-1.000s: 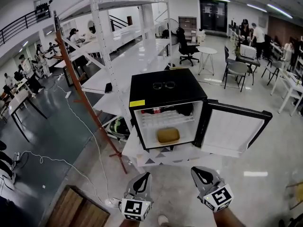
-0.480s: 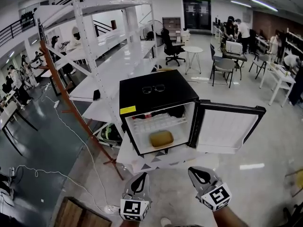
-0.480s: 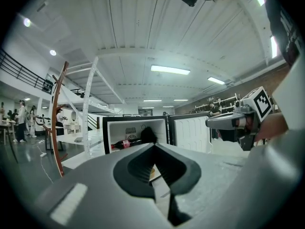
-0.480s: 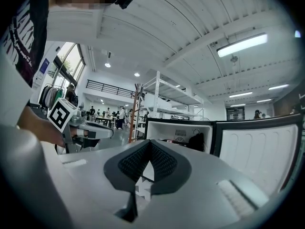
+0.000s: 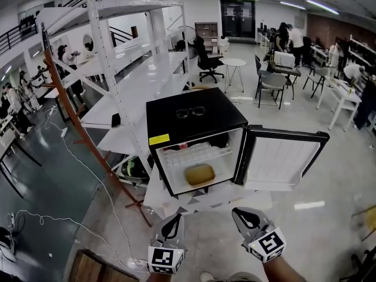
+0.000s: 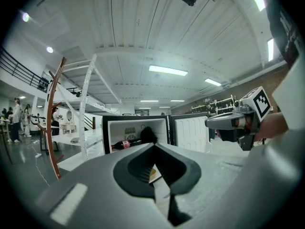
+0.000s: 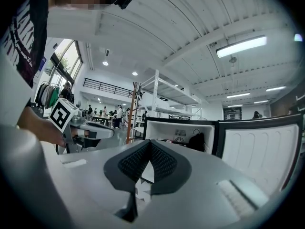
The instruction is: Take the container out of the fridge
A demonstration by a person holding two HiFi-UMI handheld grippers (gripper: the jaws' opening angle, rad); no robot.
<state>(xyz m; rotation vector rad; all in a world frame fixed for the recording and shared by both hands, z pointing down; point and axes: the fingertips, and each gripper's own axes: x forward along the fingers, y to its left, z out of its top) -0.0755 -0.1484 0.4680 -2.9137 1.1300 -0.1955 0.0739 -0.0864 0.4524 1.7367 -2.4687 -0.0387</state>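
The container (image 5: 200, 174) is a small tan box on the floor of the fridge (image 5: 194, 122), under the wire shelf, and only the head view shows it whole. In the left gripper view the tool's own grey body covers the bottom of the fridge (image 6: 136, 128), and a tan bit in the thin gap between the jaws may be the container, but it is too small to be sure. In the right gripper view the container is hidden behind the tool's body. Both tools are low in the head view, near each other and well apart from the fridge. The left tool (image 5: 168, 235) is closed, its tips touch and nothing is between them (image 6: 153, 146). The right tool (image 5: 254, 227) is closed too, and holds nothing (image 7: 150, 142). The fridge door (image 5: 286, 160) hangs wide open to the right. The fridge sits on a low white table (image 5: 169, 200), cut off in part by the tools. The head view shows glasses (image 5: 191, 111) on top of the fridge, which neither gripper view shows. The left gripper view shows a bottle (image 6: 125, 144) with a red label lying on the shelf, beside a black thing (image 6: 147, 134). In the head view the bottle is mostly hidden under the fridge's top edge. Each gripper view also shows the other tool out to its side.
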